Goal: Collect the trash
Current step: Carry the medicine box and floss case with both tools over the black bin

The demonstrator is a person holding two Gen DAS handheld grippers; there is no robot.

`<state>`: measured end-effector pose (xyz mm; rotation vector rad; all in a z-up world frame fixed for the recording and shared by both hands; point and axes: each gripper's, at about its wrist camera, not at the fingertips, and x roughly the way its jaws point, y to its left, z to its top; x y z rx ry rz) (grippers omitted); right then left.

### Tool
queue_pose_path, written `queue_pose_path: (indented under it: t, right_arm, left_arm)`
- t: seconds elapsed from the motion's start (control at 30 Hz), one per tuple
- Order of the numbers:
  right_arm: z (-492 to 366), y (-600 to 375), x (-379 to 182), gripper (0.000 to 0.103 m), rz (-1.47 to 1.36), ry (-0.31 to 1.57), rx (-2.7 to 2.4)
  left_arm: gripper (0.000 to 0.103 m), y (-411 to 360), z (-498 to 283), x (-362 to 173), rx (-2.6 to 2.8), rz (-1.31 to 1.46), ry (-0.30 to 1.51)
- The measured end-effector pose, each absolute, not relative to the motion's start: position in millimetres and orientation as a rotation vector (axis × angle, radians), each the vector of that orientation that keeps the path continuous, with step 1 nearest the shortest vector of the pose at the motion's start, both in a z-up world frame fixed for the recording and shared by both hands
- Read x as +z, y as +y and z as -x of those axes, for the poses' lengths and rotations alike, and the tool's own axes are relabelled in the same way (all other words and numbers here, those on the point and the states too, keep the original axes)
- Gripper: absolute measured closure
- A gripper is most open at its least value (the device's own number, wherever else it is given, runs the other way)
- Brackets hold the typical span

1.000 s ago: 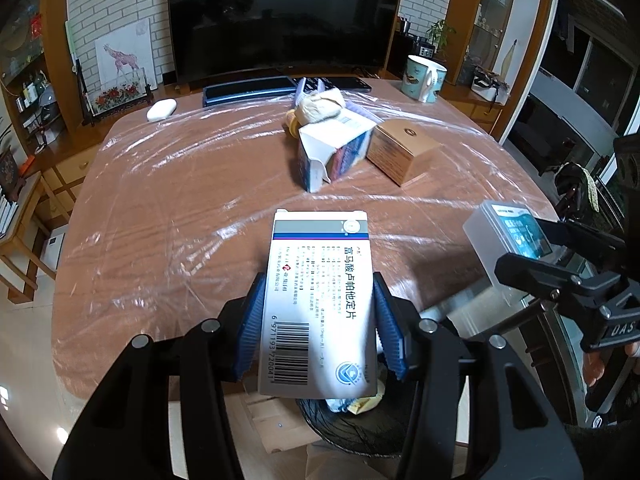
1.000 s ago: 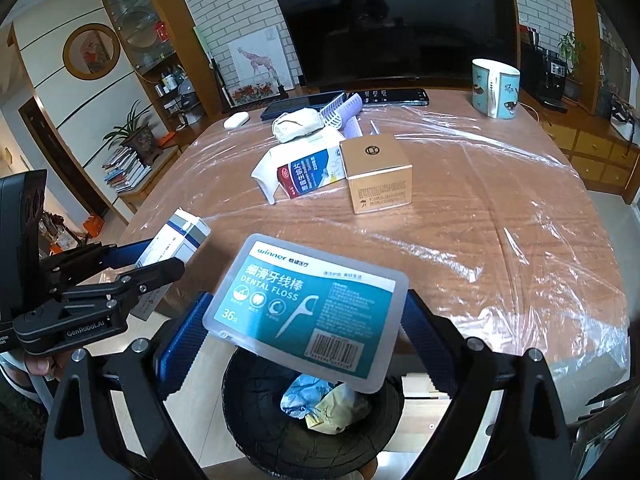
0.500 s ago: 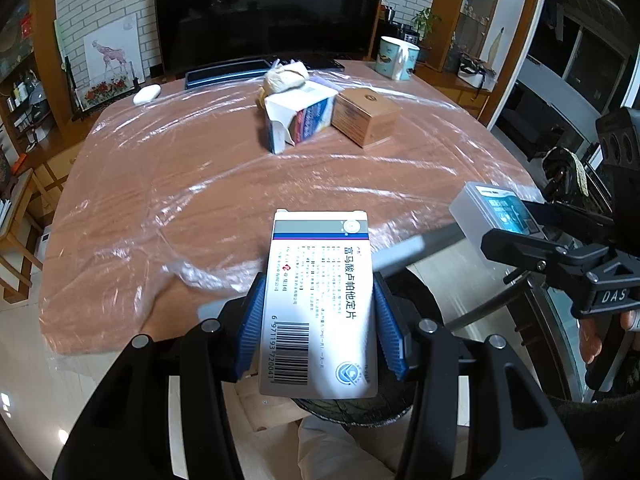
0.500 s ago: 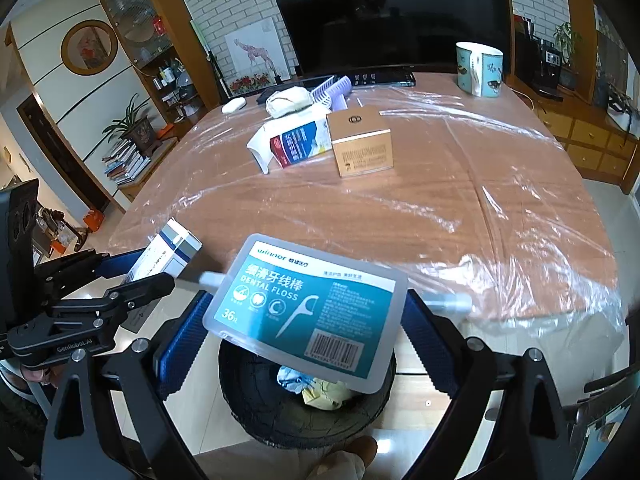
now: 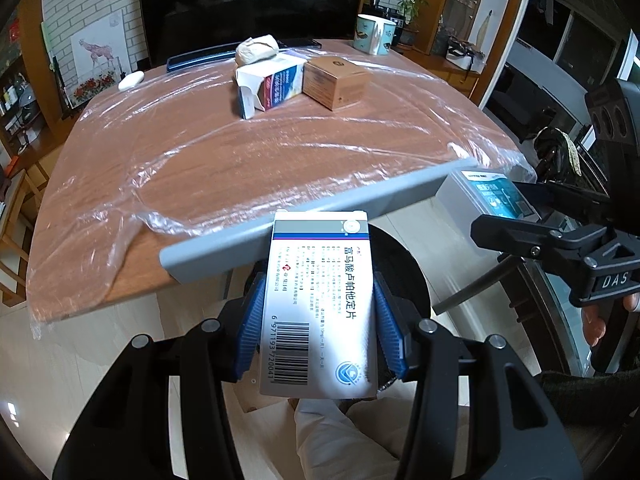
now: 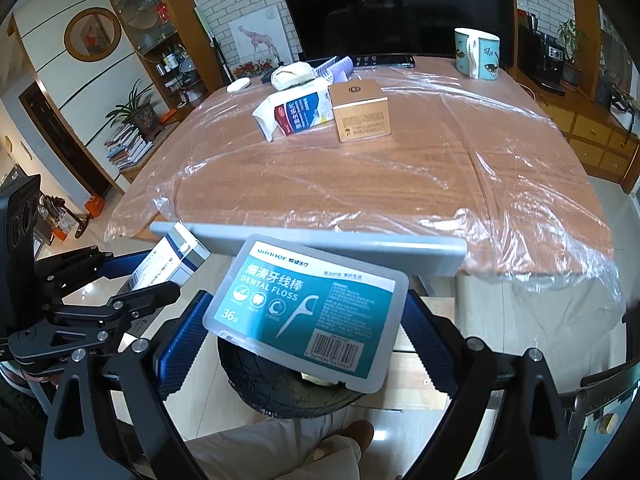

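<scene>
Left gripper (image 5: 320,320) clamped on a white pill box (image 5: 320,304), held off the table's (image 5: 240,160) near edge, above the black bin (image 5: 404,272). Right gripper (image 6: 304,340) clamped wide on a teal floss case (image 6: 308,312), over the same bin (image 6: 280,384). Two cartons (image 6: 300,110) sit near the far edge.
</scene>
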<state>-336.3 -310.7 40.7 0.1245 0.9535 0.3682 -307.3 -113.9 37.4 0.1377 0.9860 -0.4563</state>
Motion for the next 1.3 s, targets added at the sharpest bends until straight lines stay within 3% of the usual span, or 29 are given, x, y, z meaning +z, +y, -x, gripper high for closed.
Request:
queue_pose_path:
  t: [1.3]
  right_arm:
    - [324.6,-296.7,-40.0,0.011,-0.072,1.136,0.363]
  left_arm:
    - [0.051,-129.8,309.5,-39.9,-0.415,-0.202,1.155]
